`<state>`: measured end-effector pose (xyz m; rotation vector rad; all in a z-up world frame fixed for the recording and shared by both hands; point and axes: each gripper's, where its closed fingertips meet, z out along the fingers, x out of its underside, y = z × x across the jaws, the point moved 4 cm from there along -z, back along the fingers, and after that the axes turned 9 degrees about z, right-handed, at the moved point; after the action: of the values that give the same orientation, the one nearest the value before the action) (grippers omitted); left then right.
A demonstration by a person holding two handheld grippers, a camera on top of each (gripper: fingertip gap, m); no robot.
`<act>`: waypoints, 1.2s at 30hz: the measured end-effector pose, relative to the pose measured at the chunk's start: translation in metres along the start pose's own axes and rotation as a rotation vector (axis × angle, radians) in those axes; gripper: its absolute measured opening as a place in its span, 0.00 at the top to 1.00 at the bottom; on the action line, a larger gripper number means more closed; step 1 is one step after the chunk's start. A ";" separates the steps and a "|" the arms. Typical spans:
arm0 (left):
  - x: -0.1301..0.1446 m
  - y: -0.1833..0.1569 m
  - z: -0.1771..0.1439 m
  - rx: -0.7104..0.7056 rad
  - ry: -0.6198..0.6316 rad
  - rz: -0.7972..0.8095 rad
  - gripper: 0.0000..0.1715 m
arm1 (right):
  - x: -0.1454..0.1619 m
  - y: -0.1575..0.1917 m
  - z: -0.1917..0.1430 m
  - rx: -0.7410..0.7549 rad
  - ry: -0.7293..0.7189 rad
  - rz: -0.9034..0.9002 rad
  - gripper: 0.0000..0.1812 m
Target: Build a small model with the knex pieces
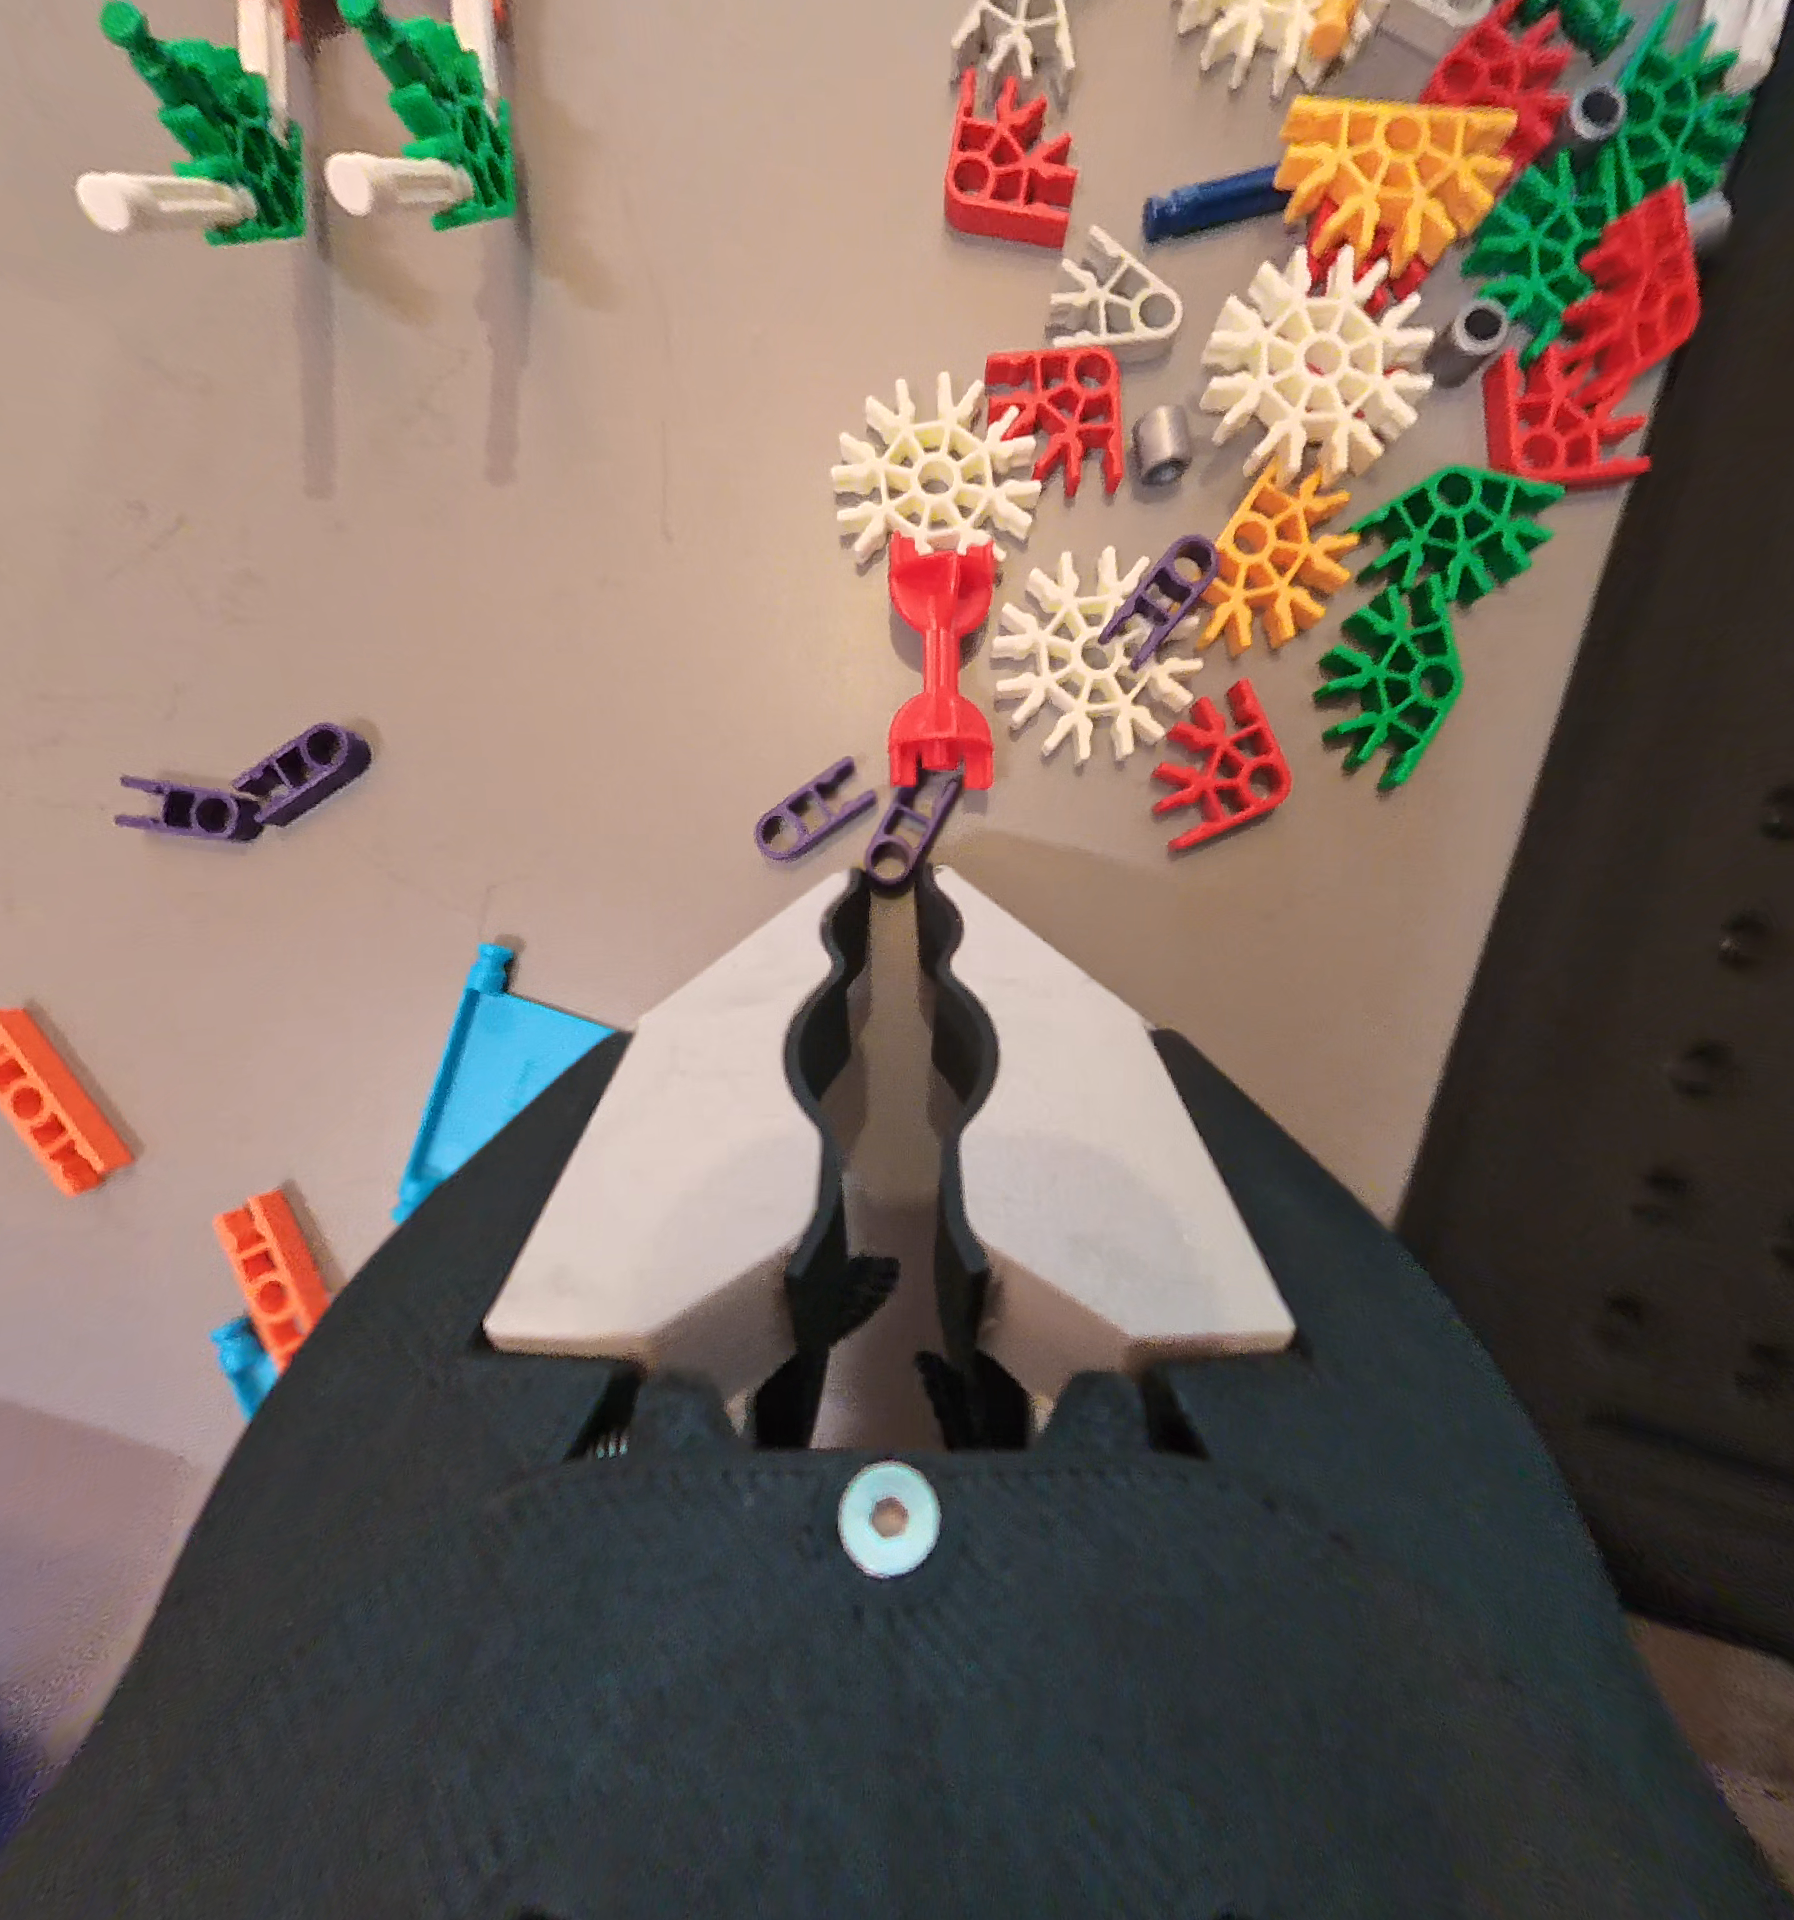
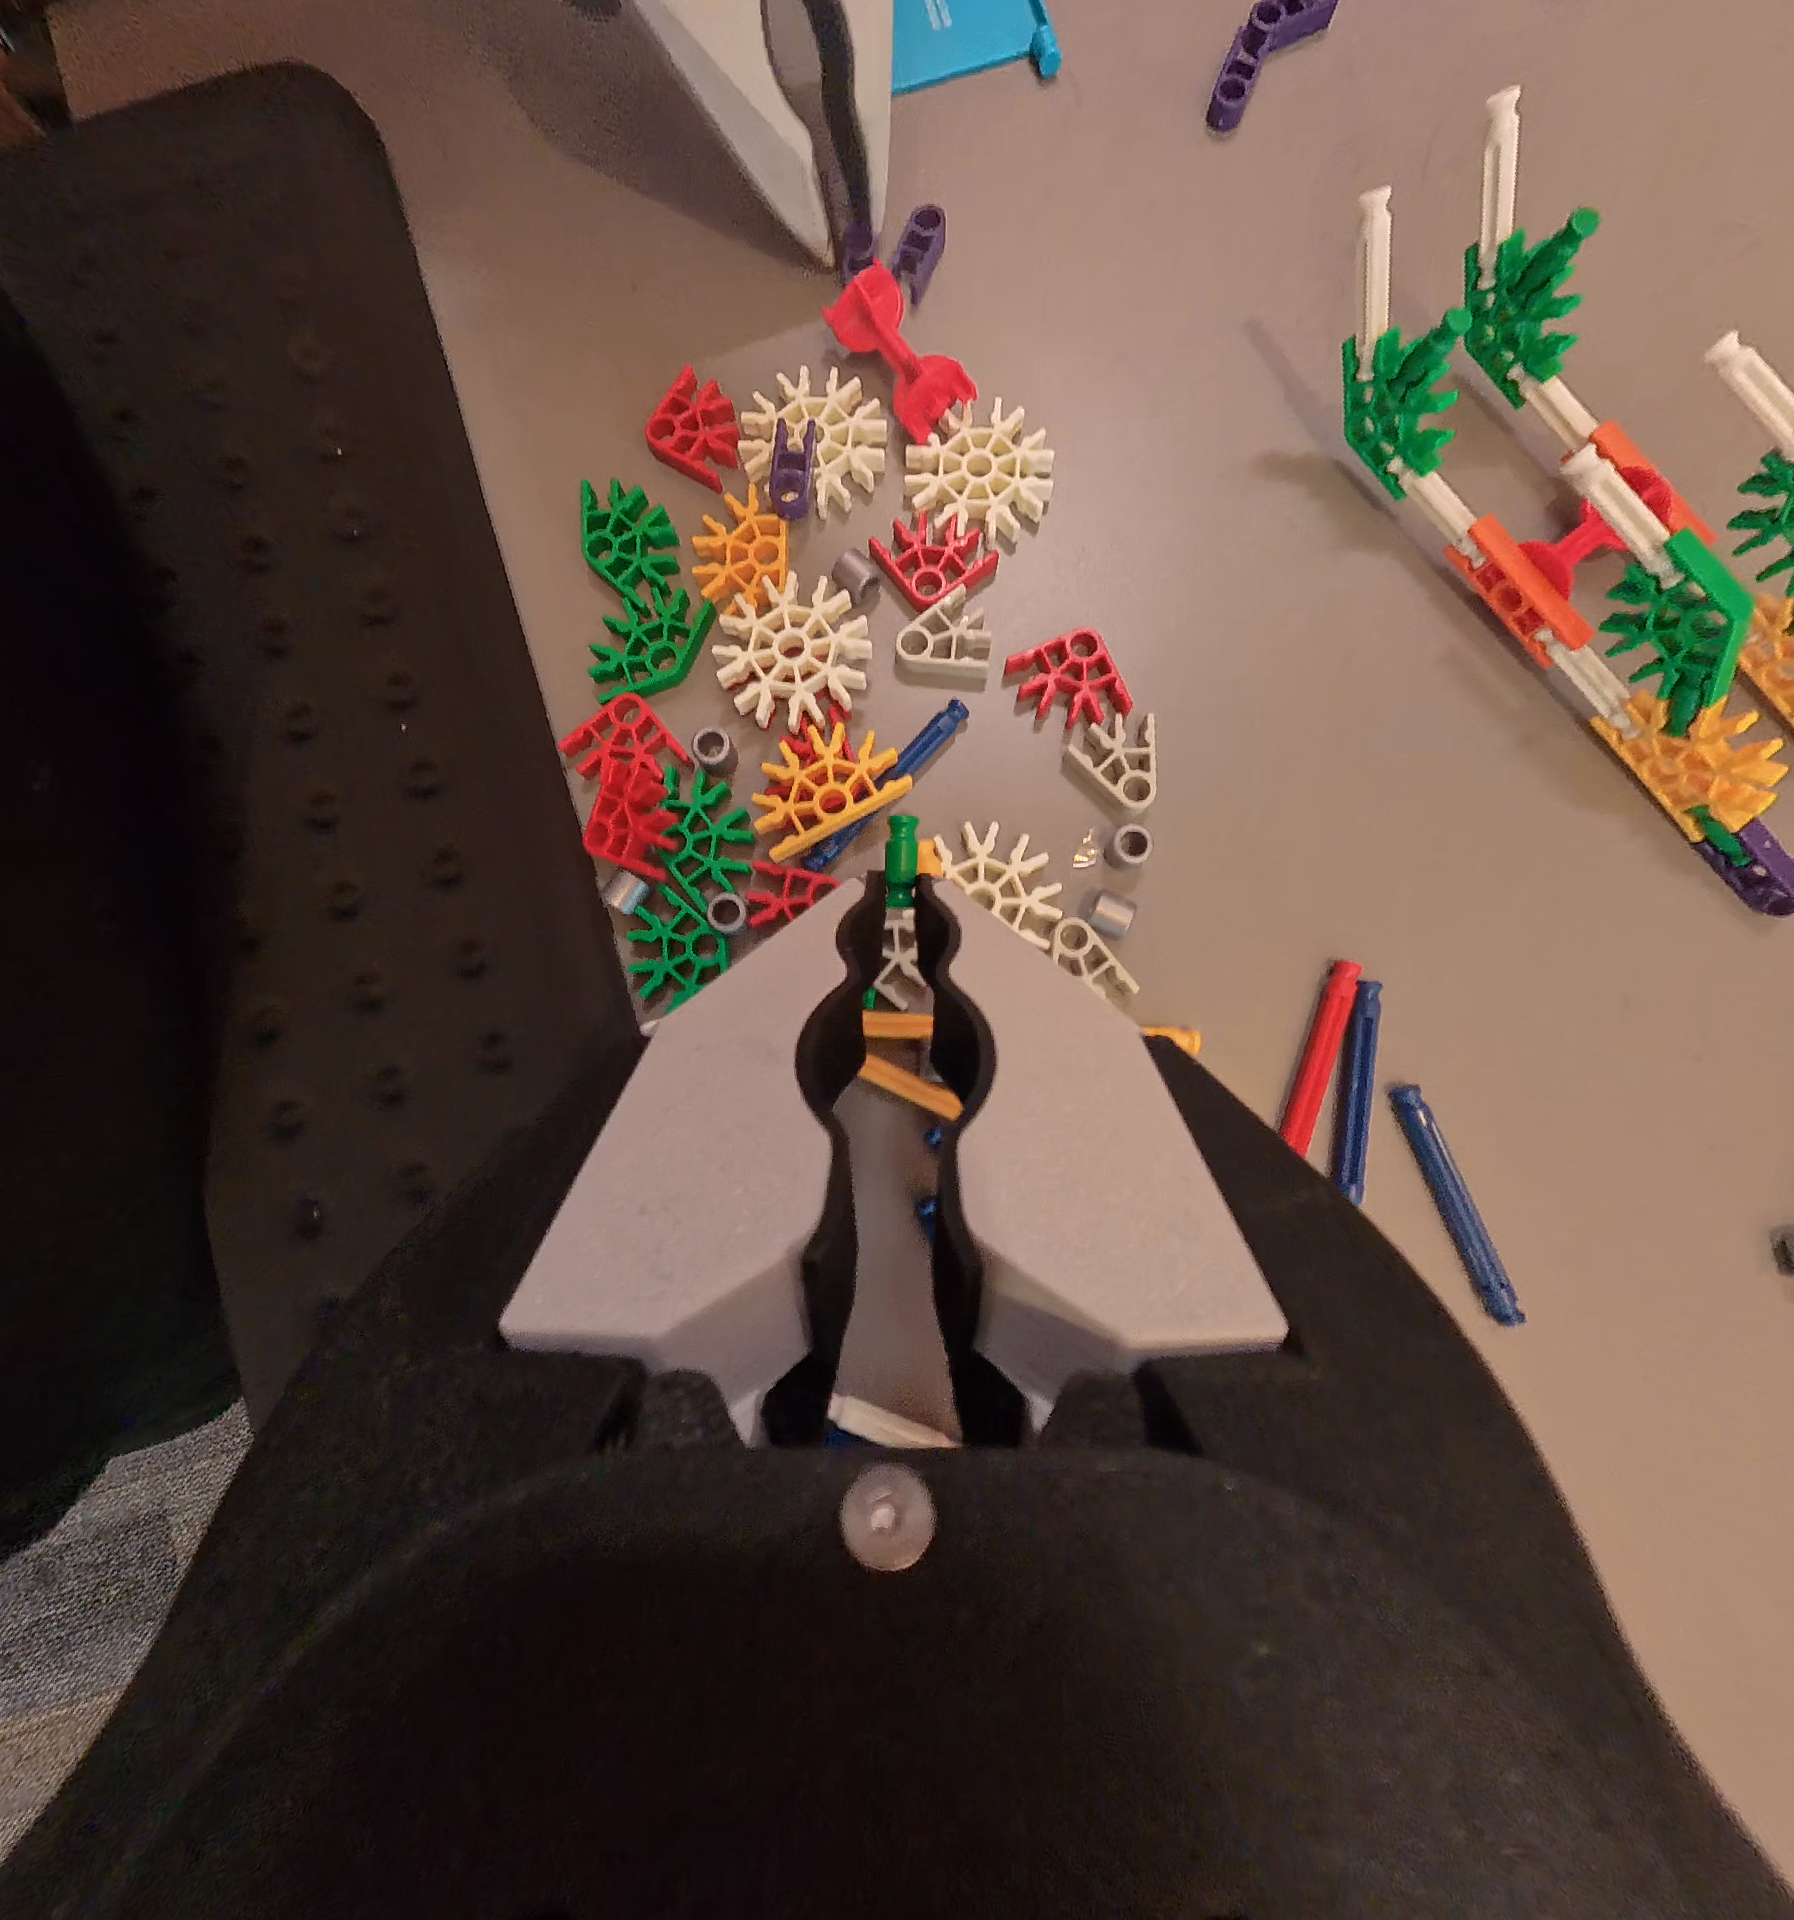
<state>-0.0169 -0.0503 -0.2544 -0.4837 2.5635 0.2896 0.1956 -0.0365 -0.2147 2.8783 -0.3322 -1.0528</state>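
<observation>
1. Desk (image 1: 612, 468) is carrying a loose pile of connectors (image 2: 799, 644) at 12 o'clock of both grippers.
2. Right gripper (image 2: 898, 899) is pinching a small green rod (image 2: 901, 852) at its tips.
3. Left gripper (image 1: 891, 883) is clamping a purple clip (image 1: 908, 831), with a red rod (image 1: 940, 665) touching at 12 o'clock.

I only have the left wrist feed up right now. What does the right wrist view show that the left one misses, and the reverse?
Right wrist only: the right tongs pinching a short green rod, loose red and blue rods, and the built frame's yellow connectors.

Left wrist only: two orange connectors, and the purple clip seen between the tips of the left tongs.

Both: the red spool piece and the white snowflake connectors.
</observation>
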 end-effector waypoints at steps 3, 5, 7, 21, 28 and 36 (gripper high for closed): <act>0.000 -0.010 -0.002 -0.034 0.006 -0.060 0.96 | -0.012 0.002 0.005 -0.016 -0.023 -0.011 0.98; -0.001 -0.012 -0.003 -0.064 -0.006 -0.065 0.92 | -0.022 0.003 0.009 -0.027 -0.038 -0.028 0.98; -0.004 -0.014 -0.001 -0.046 -0.028 -0.076 0.89 | -0.031 0.004 0.013 -0.041 -0.048 -0.044 0.98; -0.021 0.032 -0.021 -0.108 -0.092 -0.014 0.96 | -0.083 -0.012 0.031 -0.054 -0.085 -0.105 0.98; -0.028 0.058 0.012 -0.049 -0.040 0.054 0.96 | -0.106 -0.031 0.057 -0.058 -0.066 -0.135 0.98; -0.023 0.059 0.023 -0.006 -0.064 0.031 0.96 | -0.107 -0.044 0.078 -0.070 -0.017 -0.158 0.98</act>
<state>-0.0112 0.0170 -0.2558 -0.4301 2.5103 0.3195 0.0735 0.0313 -0.2126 2.8729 -0.0679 -1.0883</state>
